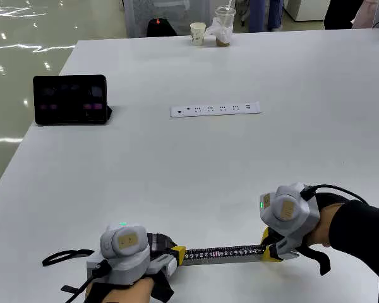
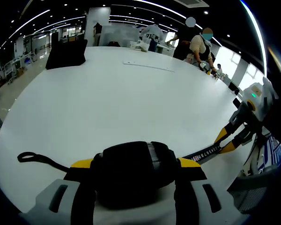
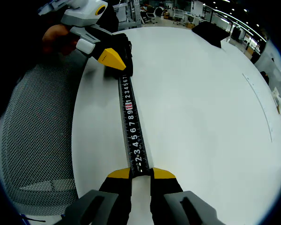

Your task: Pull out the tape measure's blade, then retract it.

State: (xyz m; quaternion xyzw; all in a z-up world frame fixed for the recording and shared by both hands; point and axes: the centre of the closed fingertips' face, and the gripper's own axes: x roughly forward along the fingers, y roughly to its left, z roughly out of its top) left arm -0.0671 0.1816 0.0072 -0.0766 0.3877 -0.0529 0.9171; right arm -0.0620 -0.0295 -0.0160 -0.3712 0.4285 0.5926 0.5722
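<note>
At the bottom of the frame, on a smooth white surface [image 1: 240, 164], the left gripper [image 2: 136, 165] clamps the rounded black tape measure case [image 1: 159, 243], half-masked in the head view. The right gripper [image 3: 141, 173] pinches the flat, numbered blade [image 3: 131, 117], whose end hook is hidden between the yellow tips.

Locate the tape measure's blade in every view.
Head view: blade at bottom centre, lying level.
Left gripper view: lower right, slanting upward.
Right gripper view: centre, running up from the bottom jaws.
Shared landmark: the black tablet.
</note>
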